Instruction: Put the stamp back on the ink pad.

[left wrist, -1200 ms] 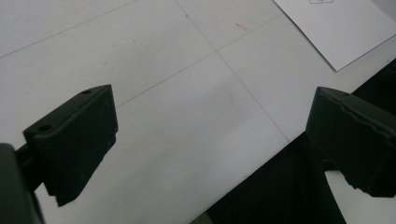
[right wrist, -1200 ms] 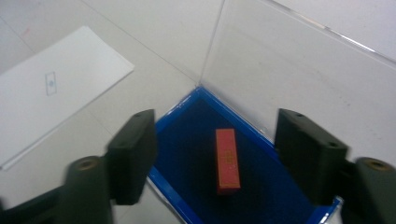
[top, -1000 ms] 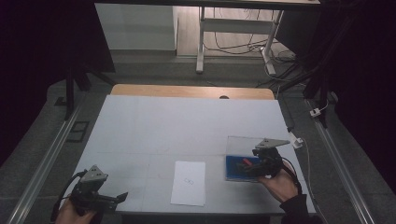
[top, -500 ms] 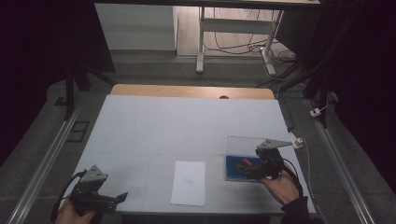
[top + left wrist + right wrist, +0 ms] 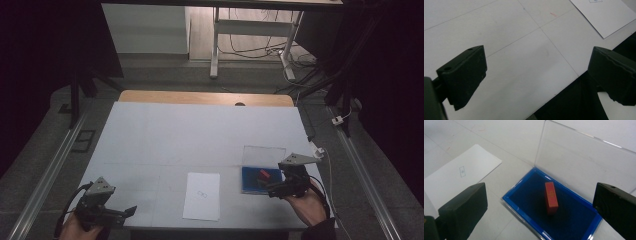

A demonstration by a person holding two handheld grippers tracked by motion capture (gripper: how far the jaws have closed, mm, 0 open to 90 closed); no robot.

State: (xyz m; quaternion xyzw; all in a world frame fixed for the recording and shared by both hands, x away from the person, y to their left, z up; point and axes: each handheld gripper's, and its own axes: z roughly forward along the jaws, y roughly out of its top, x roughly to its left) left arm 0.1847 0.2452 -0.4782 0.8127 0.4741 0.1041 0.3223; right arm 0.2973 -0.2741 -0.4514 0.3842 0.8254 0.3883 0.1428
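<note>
The red block (image 5: 551, 198) lies flat on the blue pad of the open case (image 5: 529, 186), a little off square to its edges, the clear lid (image 5: 584, 167) standing up behind it. It looks small, stiff and light, probably a stamp; its smooth long sides are the likely place to pinch, across the narrow width, since the ends sit closer to the rim. The right gripper (image 5: 541, 206) hovers just above and in front, angled down at the block, jaws spread wide with nothing between them. The left gripper (image 5: 131, 210) waits low at the table's near left corner, also released and empty, by the sheet of paper (image 5: 202, 196).
</note>
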